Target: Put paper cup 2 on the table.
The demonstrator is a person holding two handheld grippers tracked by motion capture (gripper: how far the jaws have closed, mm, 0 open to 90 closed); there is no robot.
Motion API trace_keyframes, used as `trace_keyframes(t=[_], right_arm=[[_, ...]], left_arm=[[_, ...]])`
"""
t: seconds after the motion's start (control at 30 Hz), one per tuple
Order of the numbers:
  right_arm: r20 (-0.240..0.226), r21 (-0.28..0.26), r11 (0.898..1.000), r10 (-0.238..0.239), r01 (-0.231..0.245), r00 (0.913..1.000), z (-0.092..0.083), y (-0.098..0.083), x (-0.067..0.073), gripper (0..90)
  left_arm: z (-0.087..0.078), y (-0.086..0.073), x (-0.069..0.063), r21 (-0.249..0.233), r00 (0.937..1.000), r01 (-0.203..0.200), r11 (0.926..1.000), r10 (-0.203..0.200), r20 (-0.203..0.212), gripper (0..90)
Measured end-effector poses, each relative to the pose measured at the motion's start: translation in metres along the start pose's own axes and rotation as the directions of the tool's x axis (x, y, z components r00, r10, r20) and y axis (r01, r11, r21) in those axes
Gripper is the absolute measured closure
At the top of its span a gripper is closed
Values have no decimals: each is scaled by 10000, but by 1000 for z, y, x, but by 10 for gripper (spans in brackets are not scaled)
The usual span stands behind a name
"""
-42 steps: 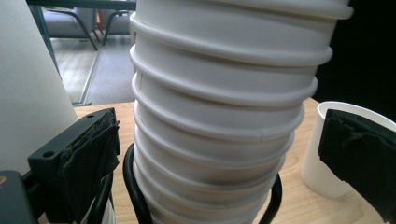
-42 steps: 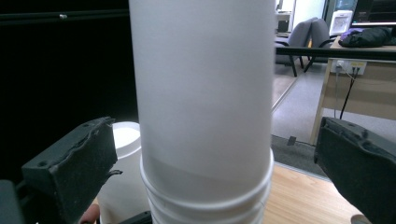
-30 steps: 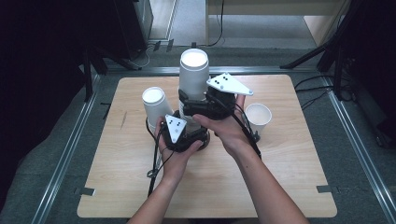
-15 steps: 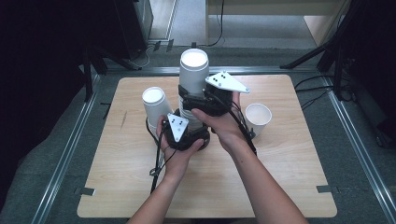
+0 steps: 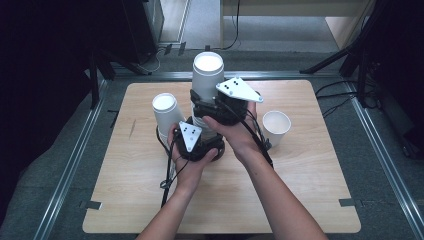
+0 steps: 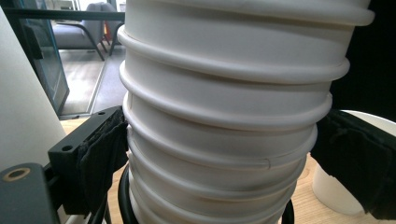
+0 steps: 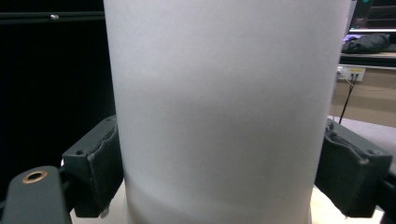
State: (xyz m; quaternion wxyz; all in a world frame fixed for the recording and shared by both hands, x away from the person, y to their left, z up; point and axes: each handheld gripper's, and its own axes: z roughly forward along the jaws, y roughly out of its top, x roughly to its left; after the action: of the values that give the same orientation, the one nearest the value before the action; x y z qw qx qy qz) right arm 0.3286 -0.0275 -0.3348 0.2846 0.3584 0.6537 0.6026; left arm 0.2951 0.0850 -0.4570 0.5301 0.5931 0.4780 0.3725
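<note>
I'm working mid-table on a tall stack of white paper cups (image 5: 207, 75). My left gripper (image 5: 192, 145) clamps the stack's ringed lower rims (image 6: 219, 154); my right gripper (image 5: 220, 107) has just been closing on the top cup's smooth wall (image 7: 224, 107), pads touching. I judge the pull-off isn't done. Count: one tall stack, one shorter stack (image 5: 165, 110), one single cup (image 5: 276, 127).
</note>
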Motion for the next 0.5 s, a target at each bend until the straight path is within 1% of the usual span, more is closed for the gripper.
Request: trace_keyframes(t=[0.17,0.3,0.5], right_arm=[[-55,24,10000,90,-90,9999,1,2,0,130],[25,-99,9998,170,-170,9999,1,3,0,129],[-5,-290,9991,323,-323,9995,0,9,-1,128]], left_arm=[[0,0,1,-22,10000,49,10000,-49,46,53],[-1,0,1,4,9998,153,9999,-153,110,58],[-1,0,2,37,9999,76,10000,-77,151,60]])
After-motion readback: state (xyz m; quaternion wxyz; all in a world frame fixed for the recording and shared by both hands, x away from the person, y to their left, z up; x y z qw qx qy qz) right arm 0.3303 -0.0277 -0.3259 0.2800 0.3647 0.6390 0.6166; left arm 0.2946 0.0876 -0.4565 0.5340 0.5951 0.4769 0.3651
